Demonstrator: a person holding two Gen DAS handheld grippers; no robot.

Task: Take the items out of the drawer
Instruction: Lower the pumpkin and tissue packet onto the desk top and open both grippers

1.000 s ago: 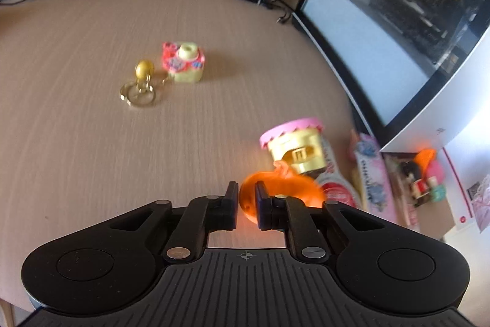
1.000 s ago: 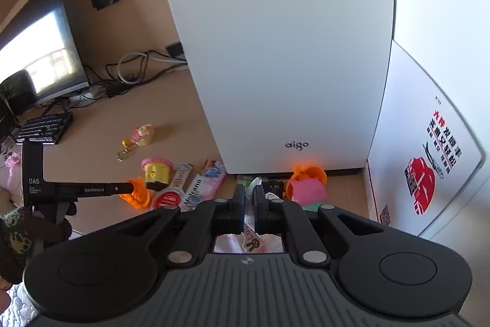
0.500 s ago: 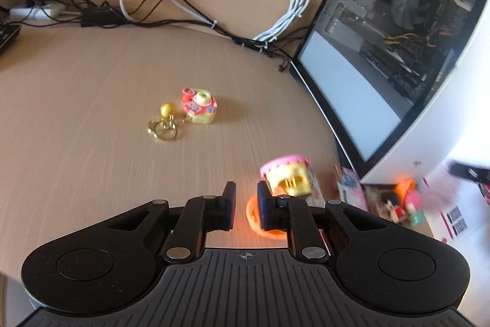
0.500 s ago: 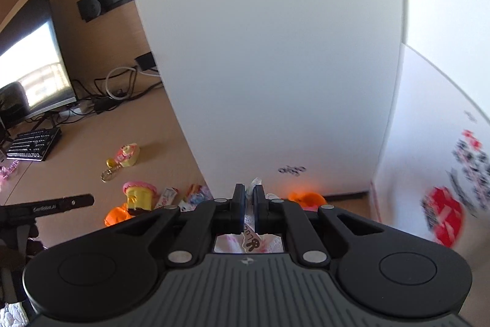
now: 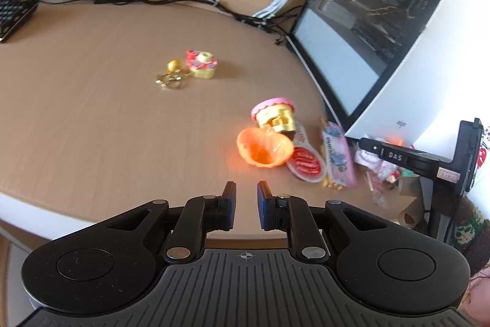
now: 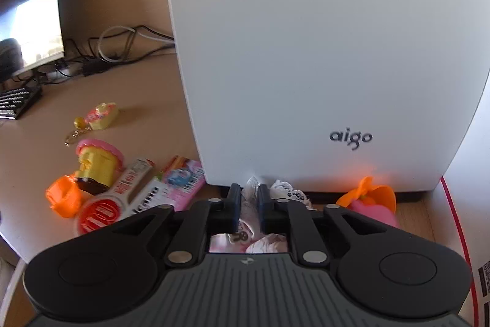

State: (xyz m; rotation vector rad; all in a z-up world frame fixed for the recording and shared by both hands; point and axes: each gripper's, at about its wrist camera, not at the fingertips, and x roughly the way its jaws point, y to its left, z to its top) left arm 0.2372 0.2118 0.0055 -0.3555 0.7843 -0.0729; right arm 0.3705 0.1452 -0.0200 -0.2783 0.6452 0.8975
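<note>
- at the left gripper [image 5: 246, 189]: drawn back from the orange cup [image 5: 265, 149], now left lying on its side on the table [image 5: 92, 127], a little ahead of the fingertips instead of right at them.
- same narrow gap between the left jaws as 1 second ago, with nothing in it.
- at the right gripper [image 6: 246, 189]: brought down low in front of the white computer case [image 6: 306, 51], close to the table top.
- opening the right jaws at this moment from a full pinch, with the pink lacy packet [image 6: 249, 206] between the fingers.
- probably no longer squeezing that packet, though hard to be sure with soft frills filling the gap.
- read together: 1 item just put down by the left, a 2nd in the act of being released by the right.
- already out on the table near the cup: the pink-lidded yellow toy [image 5: 275, 117], the red round packet [image 5: 304, 164], the pink card packet [image 5: 337, 155], and well apart the keychain toy [image 5: 200, 68].
- no drawer in either view, so no telling how much is left inside.
- likely next: lift clear of the packet without dragging it, then back to the drawer with both grippers empty.
</note>
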